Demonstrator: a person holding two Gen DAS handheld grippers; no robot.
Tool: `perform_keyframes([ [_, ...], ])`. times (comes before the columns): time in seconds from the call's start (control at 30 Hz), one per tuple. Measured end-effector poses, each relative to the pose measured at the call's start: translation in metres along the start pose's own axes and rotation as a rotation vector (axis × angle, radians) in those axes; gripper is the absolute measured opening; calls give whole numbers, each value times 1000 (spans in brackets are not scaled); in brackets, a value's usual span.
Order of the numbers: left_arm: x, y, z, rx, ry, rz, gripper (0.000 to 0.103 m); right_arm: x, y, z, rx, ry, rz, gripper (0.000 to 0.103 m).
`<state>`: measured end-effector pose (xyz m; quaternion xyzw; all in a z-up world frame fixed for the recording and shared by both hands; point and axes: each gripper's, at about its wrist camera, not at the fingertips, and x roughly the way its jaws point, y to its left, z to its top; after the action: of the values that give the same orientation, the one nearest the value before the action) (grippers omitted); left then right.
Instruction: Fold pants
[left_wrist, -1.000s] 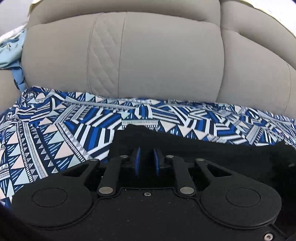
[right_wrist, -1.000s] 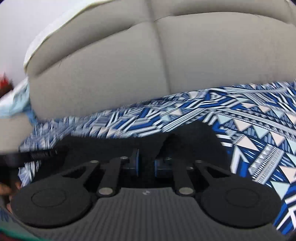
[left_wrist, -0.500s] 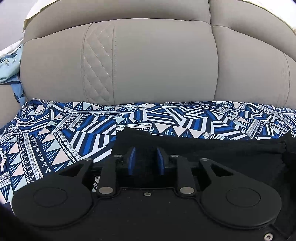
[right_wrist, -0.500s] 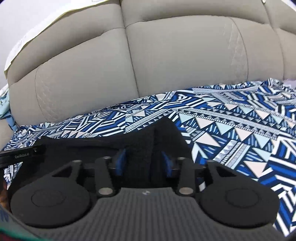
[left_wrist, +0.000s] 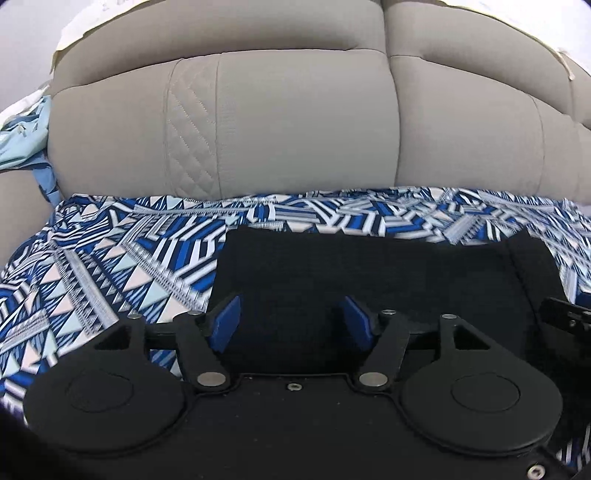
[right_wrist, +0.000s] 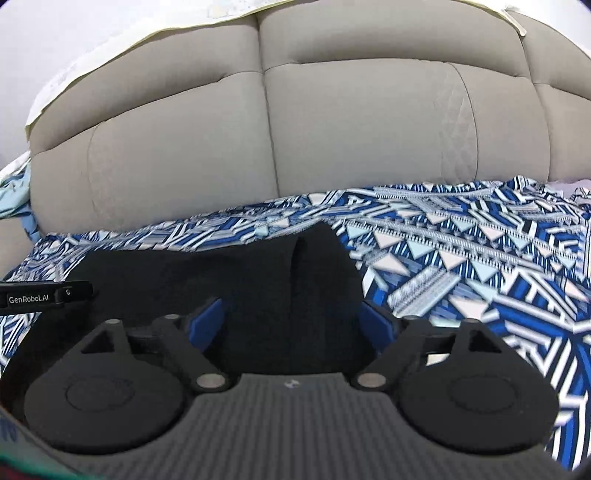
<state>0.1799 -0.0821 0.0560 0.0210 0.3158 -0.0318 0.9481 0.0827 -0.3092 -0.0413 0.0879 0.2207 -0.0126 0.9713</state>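
Black pants (left_wrist: 369, 269) lie folded flat on a blue-and-white patterned cloth (left_wrist: 122, 266) over the sofa seat. My left gripper (left_wrist: 291, 317) hangs over their left part, its jaws opening, and the blue pads (left_wrist: 225, 325) stand apart from the fabric. In the right wrist view the pants (right_wrist: 258, 269) show a rounded fold at their right end. My right gripper (right_wrist: 291, 321) is over that end, jaws opening wide, and its pads (right_wrist: 205, 321) press on nothing. The left gripper's body (right_wrist: 44, 295) shows at the left edge.
The grey sofa backrest (left_wrist: 295, 122) rises just behind the pants. A light blue garment (left_wrist: 22, 136) lies on the left armrest. Patterned cloth (right_wrist: 480, 266) covers the seat to the right. The right gripper's edge (left_wrist: 569, 321) shows at the right of the left wrist view.
Both grippers, pinching the black fabric one second ago, have opened and let it go. Both have drawn back from the backrest, so more of the pants shows flat on the cloth.
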Motion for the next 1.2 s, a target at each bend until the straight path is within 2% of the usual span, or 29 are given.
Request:
perform_keyframes([
  [0.17,-29,-3,-34,20,11,5,63,-6,15,-22,-101,16,-38,94],
  [0.27,-49,-1,-61,7,40,-27,63,-10,14,-27,-119,12,-45,97],
  [0.33,-64,-4,-74,28,25,-22,63,-12,11,-28,-116,18,-49,101],
  [0.5,-92,-4,-92,39,27,-41,63,-16,4,-28,-90,48,-74,103],
  [0.63,-101,-5,-96,74,27,-45,63,-17,-6,-34,-10,79,-67,103],
  [0.77,-110,5,-85,46,12,-83,65,-17,-7,-28,-40,88,-62,103],
  [0.83,-110,19,-72,-3,-14,-114,76,-16,-9,-24,-46,87,-44,103],
  [0.9,-102,34,-55,-57,-29,-120,78,-13,-13,-16,-41,80,-13,103],
  [1.03,-66,56,-19,-142,-6,-118,79,0,-21,3,-6,29,15,103],
  [1.2,-6,66,14,-194,82,-120,79,37,-28,20,42,80,5,103],
])
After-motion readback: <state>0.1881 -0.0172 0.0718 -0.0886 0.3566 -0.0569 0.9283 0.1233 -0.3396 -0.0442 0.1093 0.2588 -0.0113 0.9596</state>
